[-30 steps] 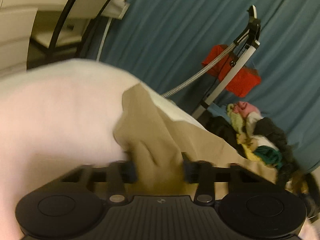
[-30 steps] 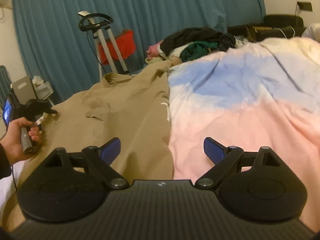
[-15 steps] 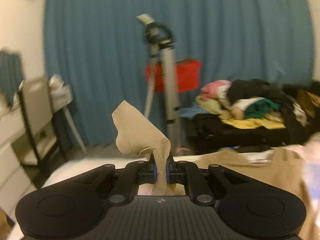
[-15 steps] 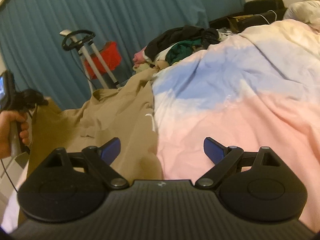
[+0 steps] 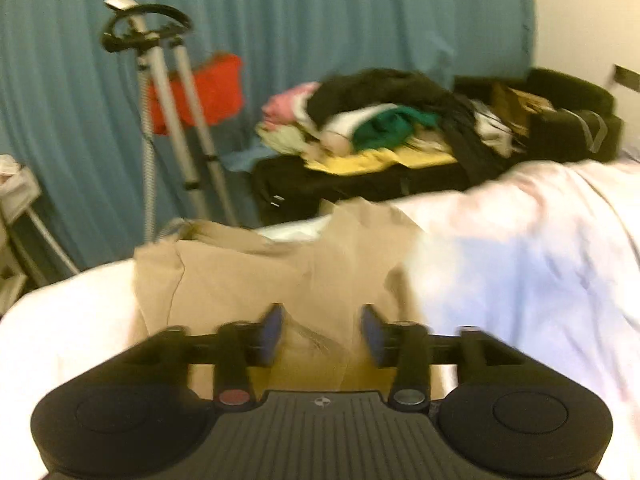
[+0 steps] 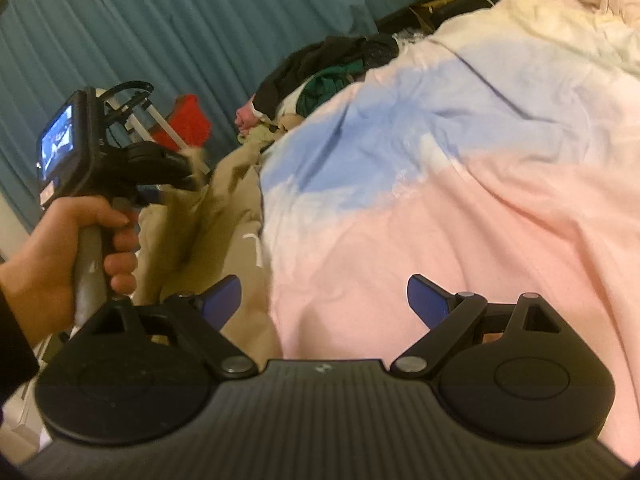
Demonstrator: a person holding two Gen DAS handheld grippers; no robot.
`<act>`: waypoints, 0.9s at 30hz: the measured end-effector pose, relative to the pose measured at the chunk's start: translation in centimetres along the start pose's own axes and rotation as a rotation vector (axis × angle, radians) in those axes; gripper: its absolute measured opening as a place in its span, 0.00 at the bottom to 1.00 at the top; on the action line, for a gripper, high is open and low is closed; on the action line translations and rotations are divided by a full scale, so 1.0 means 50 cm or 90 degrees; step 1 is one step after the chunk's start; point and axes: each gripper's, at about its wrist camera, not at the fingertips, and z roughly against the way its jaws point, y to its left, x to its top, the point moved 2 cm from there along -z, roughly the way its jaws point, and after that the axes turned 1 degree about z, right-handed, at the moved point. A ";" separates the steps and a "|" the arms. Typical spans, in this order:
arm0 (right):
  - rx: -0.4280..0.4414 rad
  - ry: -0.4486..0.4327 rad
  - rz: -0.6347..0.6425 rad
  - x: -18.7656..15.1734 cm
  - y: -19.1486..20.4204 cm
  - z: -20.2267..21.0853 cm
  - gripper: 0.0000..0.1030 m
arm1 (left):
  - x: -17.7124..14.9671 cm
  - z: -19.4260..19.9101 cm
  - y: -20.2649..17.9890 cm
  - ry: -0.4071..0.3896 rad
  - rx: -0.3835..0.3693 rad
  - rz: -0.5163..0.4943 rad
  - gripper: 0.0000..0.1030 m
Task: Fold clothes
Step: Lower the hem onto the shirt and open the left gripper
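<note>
A tan garment (image 5: 248,276) lies folded over itself on the left edge of the bed, beside the pink, blue and white duvet (image 6: 460,184). My left gripper (image 5: 322,336) is open just above the garment's near part, with cloth showing between the jaws but not pinched. In the right wrist view the left gripper's body (image 6: 160,164) is held by a hand over the tan garment (image 6: 224,216). My right gripper (image 6: 324,300) is wide open and empty, low over the garment's right edge and the pink duvet.
A pile of mixed clothes (image 5: 384,128) sits on a black case past the bed's far end. A garment steamer stand (image 5: 160,92) with a red item stands before the blue curtain (image 5: 320,20). A white shelf unit (image 5: 16,208) is at the left.
My left gripper, shut on a tan fold and held high half a second ago, has swung right over the garment and opened, letting the cloth go. The right gripper moved slightly closer, still open.
</note>
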 end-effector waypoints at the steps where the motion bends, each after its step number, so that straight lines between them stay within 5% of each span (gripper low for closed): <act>1: 0.003 -0.003 -0.005 0.002 -0.004 -0.001 0.89 | -0.010 0.007 0.006 0.001 -0.005 -0.013 0.60; 4: 0.007 -0.005 -0.014 0.007 -0.009 -0.004 0.89 | -0.046 0.060 0.040 0.012 -0.020 -0.032 0.65; 12: 0.022 -0.025 0.028 0.008 0.024 0.020 0.89 | -0.247 0.319 0.334 0.111 -0.087 0.108 0.67; 18: 0.021 -0.024 0.054 0.003 0.045 0.062 0.89 | -0.446 0.399 0.533 0.272 -0.157 0.261 0.64; 21: 0.013 -0.028 0.059 -0.005 0.052 0.100 0.89 | -0.512 0.399 0.574 0.338 -0.206 0.313 0.57; 22: 0.007 -0.026 0.060 -0.010 0.053 0.111 0.89 | -0.516 0.398 0.579 0.338 -0.213 0.316 0.48; 24: -0.006 -0.021 0.064 -0.019 0.056 0.132 0.89 | -0.523 0.397 0.588 0.339 -0.228 0.318 0.45; 27: -0.017 -0.017 0.071 -0.031 0.064 0.159 0.89 | -0.522 0.390 0.541 0.383 -0.246 0.210 0.42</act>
